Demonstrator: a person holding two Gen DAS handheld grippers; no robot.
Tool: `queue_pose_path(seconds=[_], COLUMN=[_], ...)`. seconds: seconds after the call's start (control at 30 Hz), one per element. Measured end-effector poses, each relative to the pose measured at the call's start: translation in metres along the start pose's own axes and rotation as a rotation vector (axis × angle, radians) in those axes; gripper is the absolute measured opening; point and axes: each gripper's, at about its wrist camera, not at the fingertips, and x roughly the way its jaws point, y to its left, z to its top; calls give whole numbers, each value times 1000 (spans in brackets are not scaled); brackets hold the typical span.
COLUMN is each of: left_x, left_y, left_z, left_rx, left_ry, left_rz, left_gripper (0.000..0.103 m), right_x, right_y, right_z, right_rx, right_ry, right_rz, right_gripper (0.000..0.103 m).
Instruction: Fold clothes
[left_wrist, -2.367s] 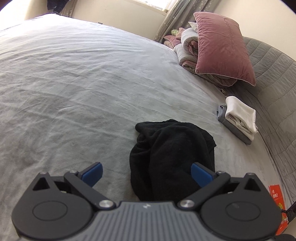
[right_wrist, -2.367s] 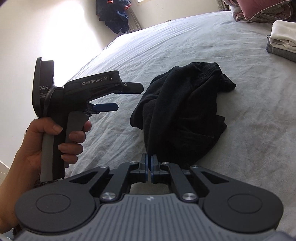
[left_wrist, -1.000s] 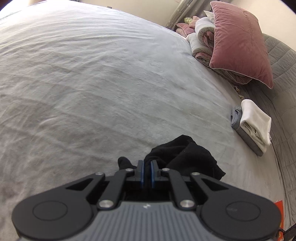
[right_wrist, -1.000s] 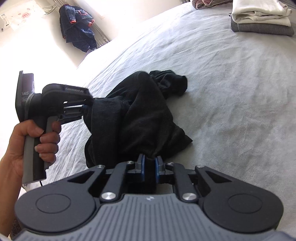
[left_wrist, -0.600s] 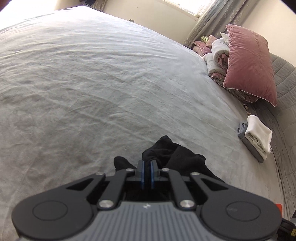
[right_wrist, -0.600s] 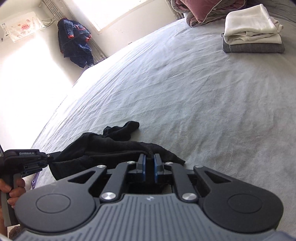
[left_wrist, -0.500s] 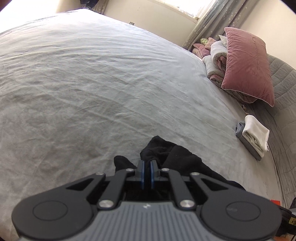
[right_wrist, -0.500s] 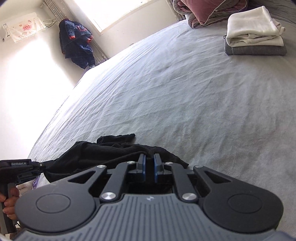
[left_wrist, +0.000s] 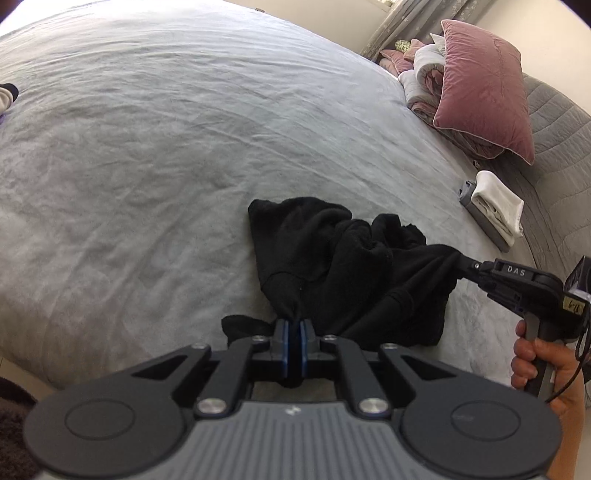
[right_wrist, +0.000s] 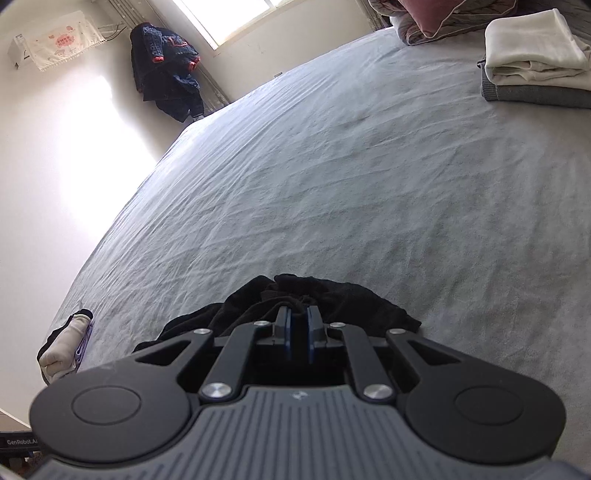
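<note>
The grey bed (left_wrist: 184, 129) is stretching wide and bare toward its far edge, giving ample room to spread cloth, while a folded stack (left_wrist: 495, 206) is sitting well apart by the right edge. The black garment (left_wrist: 351, 258) is lying bunched near the bed's near edge, its long axis running side to side between the claws. The left claw (left_wrist: 291, 343) is pinching one end tightly; the right claw (right_wrist: 298, 332) is clamping the other end, so pulling apart looks likely next.
</note>
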Motion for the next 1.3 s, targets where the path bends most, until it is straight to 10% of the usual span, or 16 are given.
queue_pose_path(seconds=[0.23, 0.37, 0.53, 0.7, 0.87, 1.07, 1.17, 1.3], left_x=[17, 0, -4, 16, 41, 47, 36, 17], left_y=[0, -7, -22, -39, -44, -44, -44, -49], left_z=[-7, 8, 30, 42, 50, 53, 58, 68], left_rx=[76, 131, 181, 198, 162, 156, 147, 163], left_ry=[55, -19, -73, -89, -66, -88, -168, -284], left_rz=[21, 1, -34, -49, -49, -49, -25, 9], left_gripper=[12, 48, 54, 60, 57, 9, 8, 7], right_x=[13, 15, 11, 1, -2, 9, 10, 2], right_y=[4, 0, -6, -12, -15, -1, 5, 12], right_z=[-6, -6, -3, -2, -3, -12, -14, -10], right_rx=[-17, -5, 36, 64, 75, 8, -20, -34], right_ry=[42, 56, 62, 42, 48, 92, 81, 17], right_rz=[-14, -21, -8, -13, -5, 3, -2, -1], right_gripper=[12, 15, 18, 44, 45, 43, 15, 8])
